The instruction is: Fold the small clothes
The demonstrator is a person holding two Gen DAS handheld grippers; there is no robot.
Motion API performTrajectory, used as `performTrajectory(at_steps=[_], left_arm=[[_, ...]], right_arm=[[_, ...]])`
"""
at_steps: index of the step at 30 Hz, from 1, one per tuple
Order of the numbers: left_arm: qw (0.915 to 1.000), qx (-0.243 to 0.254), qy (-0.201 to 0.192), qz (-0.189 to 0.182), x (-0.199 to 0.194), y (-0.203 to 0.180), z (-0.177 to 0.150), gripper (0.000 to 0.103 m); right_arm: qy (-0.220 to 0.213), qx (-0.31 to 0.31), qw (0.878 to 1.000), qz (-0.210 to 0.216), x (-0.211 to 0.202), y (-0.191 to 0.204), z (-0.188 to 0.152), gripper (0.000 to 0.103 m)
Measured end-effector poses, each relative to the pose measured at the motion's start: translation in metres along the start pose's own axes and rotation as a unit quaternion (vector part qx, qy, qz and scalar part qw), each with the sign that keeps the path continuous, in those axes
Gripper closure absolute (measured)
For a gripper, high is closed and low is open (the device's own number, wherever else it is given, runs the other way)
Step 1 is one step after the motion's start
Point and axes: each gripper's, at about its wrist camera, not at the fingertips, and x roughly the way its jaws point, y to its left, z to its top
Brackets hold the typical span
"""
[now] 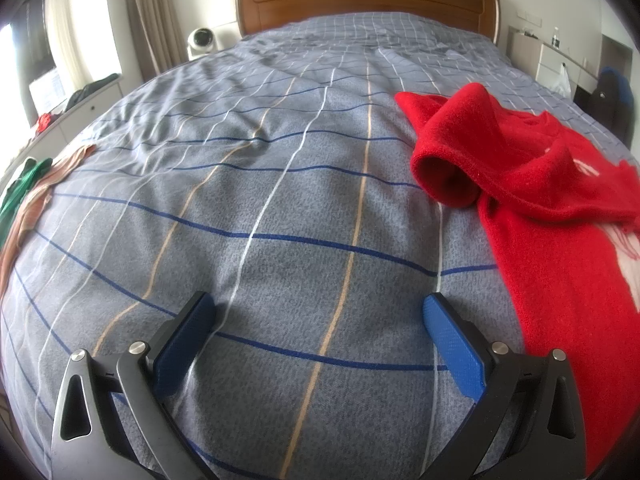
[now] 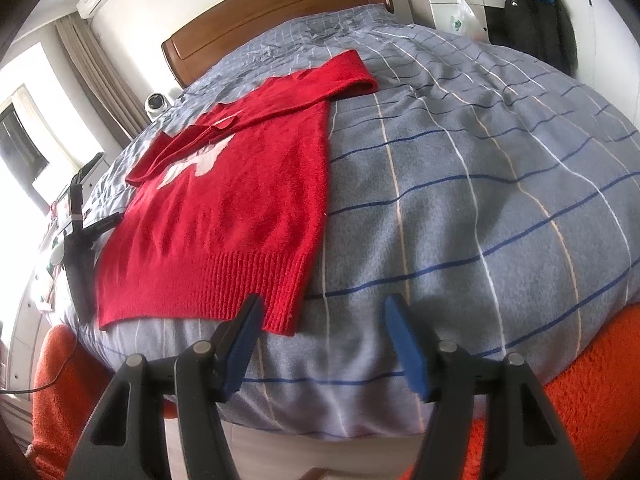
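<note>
Red sweater [image 2: 224, 208] spread flat on the grey checked duvet [image 2: 460, 208], ribbed hem close to the foot edge of the bed, one sleeve [image 2: 320, 84] folded across toward the wooden headboard [image 2: 276, 12]. Right gripper [image 2: 322, 344] released, nothing between its blue pads, left pad just beside the hem corner. Left gripper [image 1: 318, 340] likewise released over bare duvet, sweater [image 1: 560, 248] just beside its right finger. Green and tan garments [image 1: 28, 192] at the left edge.
</note>
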Motion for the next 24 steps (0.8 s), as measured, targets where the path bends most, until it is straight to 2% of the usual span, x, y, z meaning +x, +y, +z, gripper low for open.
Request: performTrajectory(at_steps=[11, 20, 24], left_arm=[[1.0, 0.0, -0.002, 0.001, 0.0, -0.001, 0.001, 0.0], [1.0, -0.005, -0.001, -0.007, -0.002, 0.001, 0.001, 0.0], [0.9999, -0.006, 0.011, -0.009, 0.001, 0.002, 0.004, 0.0]], right_arm=[[0.006, -0.032, 0.999, -0.006, 0.005, 0.014, -0.001, 0.04], [0.011, -0.03, 0.999, -0.005, 0.008, 0.012, -0.002, 0.04], [0.013, -0.029, 0.999, -0.007, 0.009, 0.012, -0.002, 0.04]])
